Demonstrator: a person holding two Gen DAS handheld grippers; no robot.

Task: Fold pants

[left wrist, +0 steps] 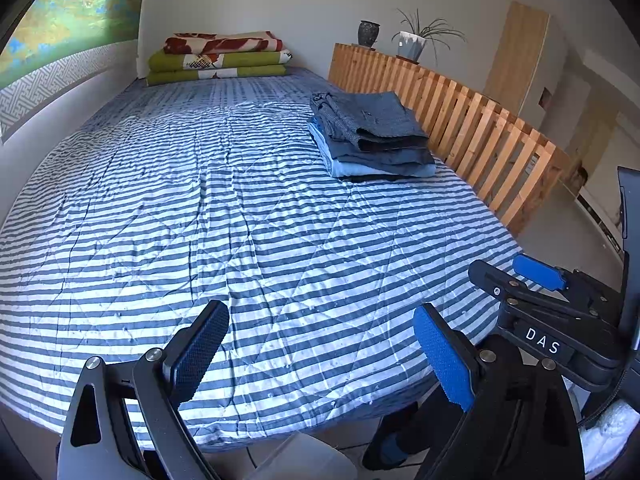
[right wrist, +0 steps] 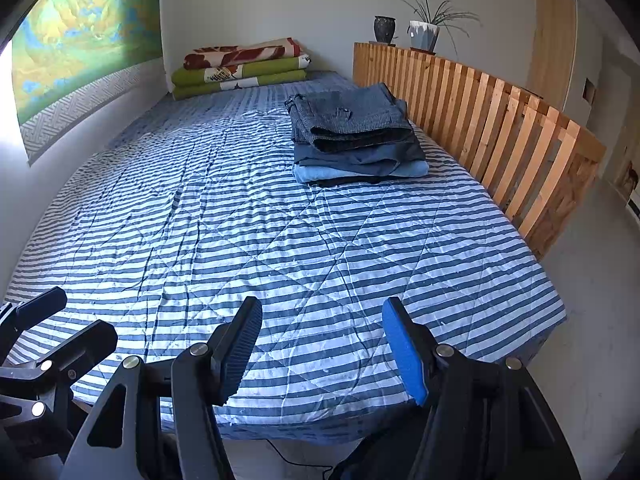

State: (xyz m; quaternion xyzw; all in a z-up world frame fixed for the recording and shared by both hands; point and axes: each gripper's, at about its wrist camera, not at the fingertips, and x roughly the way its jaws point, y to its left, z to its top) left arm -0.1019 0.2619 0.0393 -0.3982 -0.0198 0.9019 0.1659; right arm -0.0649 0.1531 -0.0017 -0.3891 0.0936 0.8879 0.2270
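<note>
Both grippers hover over the near edge of the striped bed [left wrist: 240,208]. The left gripper [left wrist: 320,356] is spread and empty; so is the right gripper [right wrist: 324,352]. The folded pants [right wrist: 352,120] top a stack far ahead, right of both, beside the wooden rail [right wrist: 500,128].

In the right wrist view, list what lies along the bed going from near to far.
right hand-held gripper → bare striped quilt → stack of folded pants → folded blankets against the far wall.
</note>
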